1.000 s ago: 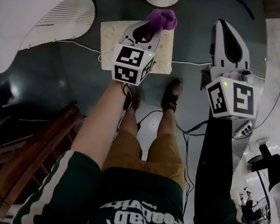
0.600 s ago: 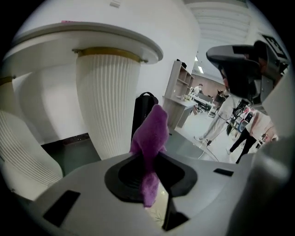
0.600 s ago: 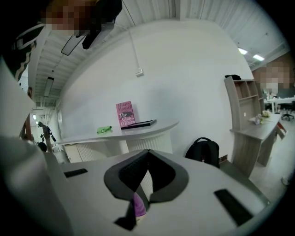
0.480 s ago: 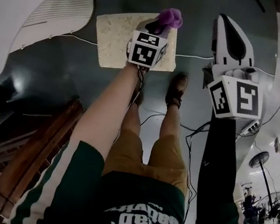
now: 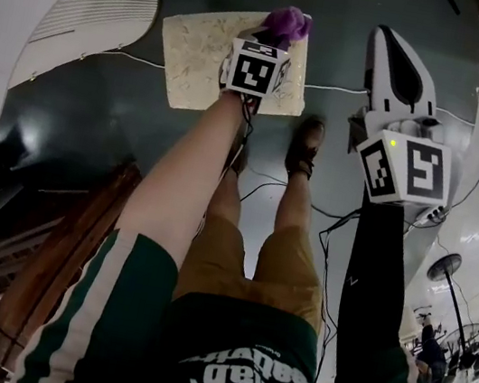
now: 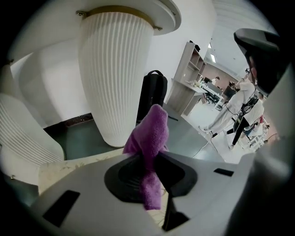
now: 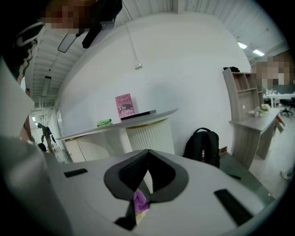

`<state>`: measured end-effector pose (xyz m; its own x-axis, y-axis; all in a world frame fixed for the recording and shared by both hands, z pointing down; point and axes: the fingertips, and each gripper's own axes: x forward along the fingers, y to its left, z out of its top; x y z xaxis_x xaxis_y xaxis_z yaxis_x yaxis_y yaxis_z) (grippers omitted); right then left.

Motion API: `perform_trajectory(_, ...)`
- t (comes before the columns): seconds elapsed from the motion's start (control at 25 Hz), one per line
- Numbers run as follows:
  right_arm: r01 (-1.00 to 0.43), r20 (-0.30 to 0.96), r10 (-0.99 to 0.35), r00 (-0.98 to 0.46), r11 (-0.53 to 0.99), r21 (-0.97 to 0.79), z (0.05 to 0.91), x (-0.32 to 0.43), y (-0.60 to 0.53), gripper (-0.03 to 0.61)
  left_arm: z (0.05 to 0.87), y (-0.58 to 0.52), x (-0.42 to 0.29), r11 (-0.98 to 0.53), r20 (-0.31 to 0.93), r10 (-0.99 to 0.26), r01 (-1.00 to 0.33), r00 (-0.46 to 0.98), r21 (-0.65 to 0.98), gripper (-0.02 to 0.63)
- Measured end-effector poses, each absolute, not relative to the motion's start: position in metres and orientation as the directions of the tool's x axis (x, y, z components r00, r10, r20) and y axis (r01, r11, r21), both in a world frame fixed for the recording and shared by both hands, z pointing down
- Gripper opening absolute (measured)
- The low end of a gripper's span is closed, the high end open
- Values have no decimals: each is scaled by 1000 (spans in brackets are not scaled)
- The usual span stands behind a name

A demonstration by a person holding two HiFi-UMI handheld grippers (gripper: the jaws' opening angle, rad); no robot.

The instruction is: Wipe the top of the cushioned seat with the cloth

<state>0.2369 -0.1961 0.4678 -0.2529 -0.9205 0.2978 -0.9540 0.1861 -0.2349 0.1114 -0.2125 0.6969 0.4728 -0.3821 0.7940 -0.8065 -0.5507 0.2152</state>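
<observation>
The left claw (image 5: 271, 40) is reaching farther forward than a second ago, and its marker cube (image 5: 257, 68) is now sitting over the cushioned seat (image 5: 198, 60) rather than at its near edge. This claw is pinching the purple cloth (image 5: 287, 23) between its jaws. In the left gripper view the cloth (image 6: 150, 138) is bunching up past the jaw tips while a strip is trailing back between them, with the pale patterned seat (image 6: 53, 170) showing just beneath. Whether the cloth is touching the seat I cannot tell; in the head view it is lying over the seat's far edge.

The right claw (image 5: 387, 40) is hovering well apart to the right, above the dark floor (image 5: 341, 30). Its jaws are meeting at the tips and holding nothing, as the right gripper view (image 7: 147, 154) is showing.

The seat is resting on the floor in front of the person's shoes (image 5: 305, 143). A white ribbed pedestal (image 6: 115, 69) is standing just beyond the seat, and a black backpack (image 6: 152, 92) is leaning behind it.
</observation>
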Motion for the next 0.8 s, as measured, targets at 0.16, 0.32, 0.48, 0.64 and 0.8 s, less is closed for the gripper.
perform_trajectory(0.16,-953,291,-920,-261,198,-230,466,222,-204,8,694,-224,83,-528,795,-401,-824,454,205,77)
perform_trajectory(0.32,-950,281,-920,-273,211,-231,464,198,-210,8,695,-231,34,-497,804,-422,-849,418,181,77)
perform_trajectory(0.48,-945,278,-915,-294,236,-225,462,172,-212,8,698,-237,-31,-434,820,-444,-887,361,155,77)
perform_trajectory(0.64,-941,278,-909,-311,254,-222,462,149,-214,8,699,-244,-103,-361,836,-469,-926,285,113,77)
perform_trajectory(0.8,-937,277,-904,-326,268,-226,465,124,-214,8,700,-246,-168,-319,863,-472,-948,178,21,77)
